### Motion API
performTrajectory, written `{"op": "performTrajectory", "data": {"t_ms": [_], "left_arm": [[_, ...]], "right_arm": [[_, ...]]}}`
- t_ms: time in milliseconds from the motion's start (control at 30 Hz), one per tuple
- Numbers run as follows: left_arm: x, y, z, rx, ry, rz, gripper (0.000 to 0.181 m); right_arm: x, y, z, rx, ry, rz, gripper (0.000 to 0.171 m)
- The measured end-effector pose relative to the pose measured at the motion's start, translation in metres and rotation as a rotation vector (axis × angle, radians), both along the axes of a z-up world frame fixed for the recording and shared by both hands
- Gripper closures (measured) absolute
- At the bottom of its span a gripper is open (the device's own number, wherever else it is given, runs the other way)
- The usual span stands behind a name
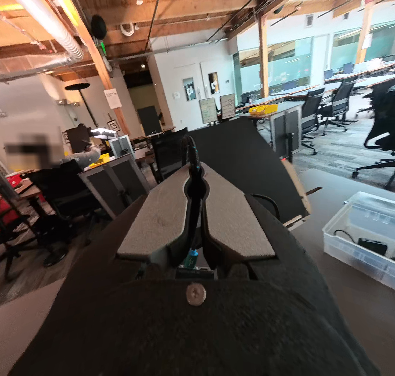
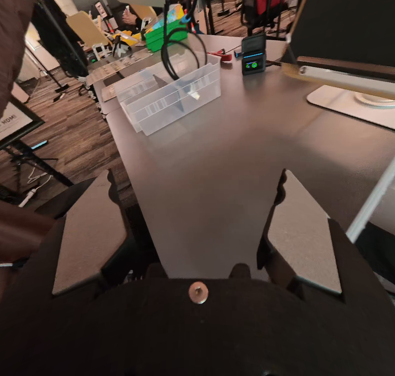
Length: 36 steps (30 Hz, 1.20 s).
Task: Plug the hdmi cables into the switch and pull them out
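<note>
In the left wrist view my left gripper [image 1: 195, 169] is shut on a black braided HDMI cable [image 1: 195, 203] that runs lengthwise between the fingers. Its teal plug [image 1: 190, 258] sits near the gripper's base, and the cable arcs out past the fingertips. The gripper is raised and points out over the room. In the right wrist view my right gripper [image 2: 196, 173] is open and empty above the brown table [image 2: 213, 183]. A black cable [image 2: 168, 53] with a blue plug end [image 2: 185, 20] hangs in loops into a clear plastic bin [image 2: 171, 100]. I cannot make out a switch for certain.
A clear bin [image 1: 361, 233] holding black items stands at the right in the left wrist view, beside a black board [image 1: 245, 158]. In the right wrist view: a small black device with a lit screen [image 2: 253, 57], a red clamp [image 2: 222, 56], a monitor base [image 2: 352, 106], green bins [image 2: 164, 37]. The grippers' ends are close to 50 cm from one another.
</note>
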State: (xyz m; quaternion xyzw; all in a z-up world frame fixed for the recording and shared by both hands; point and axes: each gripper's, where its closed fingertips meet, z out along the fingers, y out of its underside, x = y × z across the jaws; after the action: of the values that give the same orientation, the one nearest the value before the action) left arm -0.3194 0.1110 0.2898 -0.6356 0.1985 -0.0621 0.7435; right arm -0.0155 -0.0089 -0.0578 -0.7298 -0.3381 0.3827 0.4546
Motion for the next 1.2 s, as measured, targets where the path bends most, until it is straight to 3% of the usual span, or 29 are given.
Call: {"op": "performTrajectory", "data": {"t_ms": [200,333,500,600,700,933,1033,1200], "left_arm": [[0.065,-0.036,0.011,0.007,-0.014,-0.157,0.181],[0.1,-0.057,0.009,0.003,-0.017,-0.242,0.181],[0.141,-0.08,0.017,0.014,0.009,-0.324,0.181],[0.155,-0.09,0.032,0.046,0.023,-0.333,0.181],[0.159,-0.1,0.055,0.11,0.025,-0.318,0.181],[0.169,-0.123,0.113,0.198,-0.048,-0.352,0.181],[0.184,-0.135,0.111,0.198,-0.042,-0.389,0.181],[0.21,-0.154,0.077,0.124,-0.04,-0.507,0.181]], "right_arm": [[-0.031,-0.012,0.009,0.064,0.004,0.052,0.031],[-0.048,-0.008,0.028,0.078,0.088,0.037,0.046],[-0.085,-0.009,0.035,0.06,0.113,0.08,0.044],[-0.099,-0.009,0.048,0.103,0.128,0.077,0.049],[-0.1,-0.011,0.067,0.148,0.149,0.063,0.07],[-0.096,-0.013,0.091,0.203,0.171,0.021,0.068],[-0.101,-0.018,0.097,0.232,0.161,0.023,0.065],[-0.088,-0.011,0.112,0.297,0.189,-0.078,0.061]]}}
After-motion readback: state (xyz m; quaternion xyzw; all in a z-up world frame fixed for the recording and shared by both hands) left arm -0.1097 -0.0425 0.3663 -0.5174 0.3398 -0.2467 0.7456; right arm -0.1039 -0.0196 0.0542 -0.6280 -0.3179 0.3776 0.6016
